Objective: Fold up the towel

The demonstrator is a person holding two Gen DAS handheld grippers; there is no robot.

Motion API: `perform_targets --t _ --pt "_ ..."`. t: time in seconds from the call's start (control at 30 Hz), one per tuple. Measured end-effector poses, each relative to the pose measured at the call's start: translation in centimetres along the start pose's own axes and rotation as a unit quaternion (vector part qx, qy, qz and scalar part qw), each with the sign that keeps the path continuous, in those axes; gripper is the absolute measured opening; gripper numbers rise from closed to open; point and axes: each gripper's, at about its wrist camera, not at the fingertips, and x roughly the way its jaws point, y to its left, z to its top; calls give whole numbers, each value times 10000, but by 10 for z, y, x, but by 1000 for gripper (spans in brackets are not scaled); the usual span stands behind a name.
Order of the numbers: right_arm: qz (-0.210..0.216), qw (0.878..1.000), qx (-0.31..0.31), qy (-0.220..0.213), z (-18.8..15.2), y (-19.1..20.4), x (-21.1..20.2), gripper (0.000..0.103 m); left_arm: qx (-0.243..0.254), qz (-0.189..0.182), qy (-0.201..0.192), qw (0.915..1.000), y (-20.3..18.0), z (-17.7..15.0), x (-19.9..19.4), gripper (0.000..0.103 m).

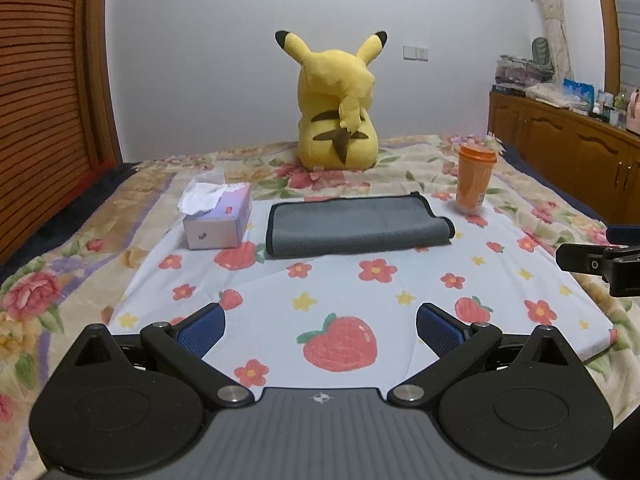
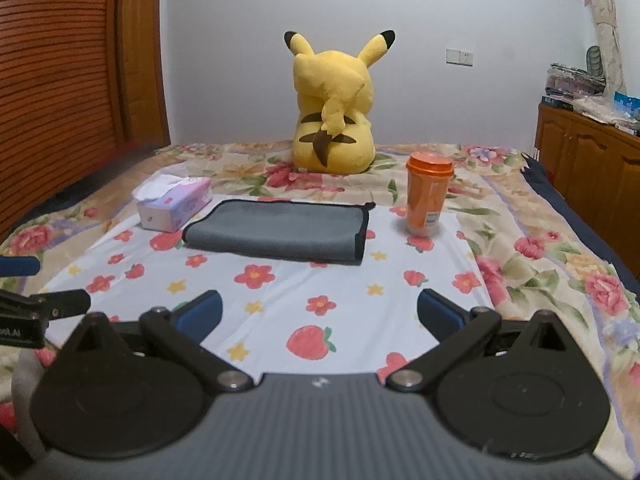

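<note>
A grey towel (image 1: 356, 226) with black trim lies folded flat on the white strawberry-print cloth (image 1: 360, 292) on the bed; it also shows in the right wrist view (image 2: 280, 232). My left gripper (image 1: 320, 328) is open and empty, held above the cloth well short of the towel. My right gripper (image 2: 318, 318) is open and empty, also short of the towel. Each gripper shows at the edge of the other's view: the right gripper (image 1: 600, 260) and the left gripper (image 2: 36, 284).
A tissue box (image 1: 218, 216) stands left of the towel and an orange cup (image 1: 474, 178) right of it. A yellow Pikachu plush (image 1: 338, 108) sits behind. A wooden cabinet (image 1: 568, 148) lines the right wall, a wooden headboard (image 1: 44, 92) the left.
</note>
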Motion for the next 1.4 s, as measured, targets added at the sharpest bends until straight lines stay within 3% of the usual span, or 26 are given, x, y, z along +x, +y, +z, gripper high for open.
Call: perform_targets --t 1.03,1.4 --pt "-162 9970 124 -752 1 -10 -19 103 -43 159 -834 9964 1 10 -27 103" --pt "-239 9954 165 -912 1 -12 -23 103 -40 202 -865 9960 2 11 -28 103"
